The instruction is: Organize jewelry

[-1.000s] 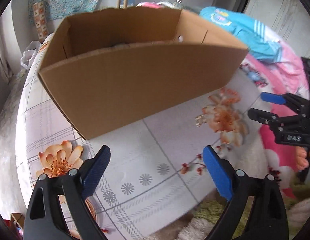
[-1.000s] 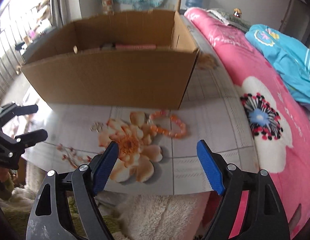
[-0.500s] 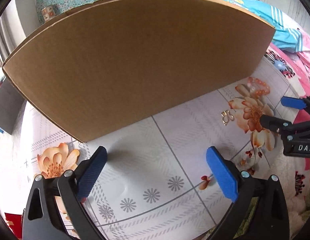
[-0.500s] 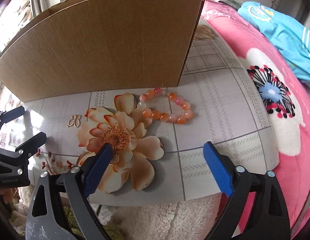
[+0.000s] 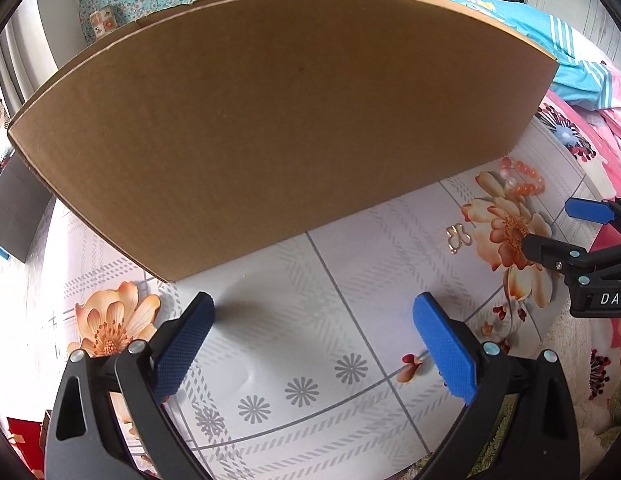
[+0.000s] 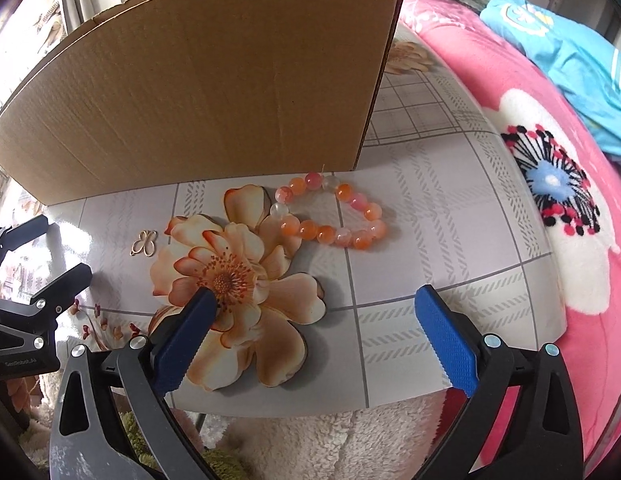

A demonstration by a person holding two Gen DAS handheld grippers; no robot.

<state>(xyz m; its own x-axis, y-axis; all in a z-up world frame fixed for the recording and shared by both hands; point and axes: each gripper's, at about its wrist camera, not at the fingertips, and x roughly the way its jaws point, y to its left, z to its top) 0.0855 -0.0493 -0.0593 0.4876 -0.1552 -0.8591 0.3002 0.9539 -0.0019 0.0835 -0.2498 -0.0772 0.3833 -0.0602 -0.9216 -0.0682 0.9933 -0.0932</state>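
Both grippers have dropped closer to the floral-tiled counter; the brown cardboard box now hides its inside. Left gripper jaws spread and empty; right gripper jaws still opening, empty, near the orange bead bracelet. Pink bed right.

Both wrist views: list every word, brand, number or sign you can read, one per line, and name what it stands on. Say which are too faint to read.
"DAS", cut off by the picture's edge: on the right gripper body, left wrist view.
Small grey lettering on the left gripper body, right wrist view: too faint to read surely.
Cardboard box: no print visible.
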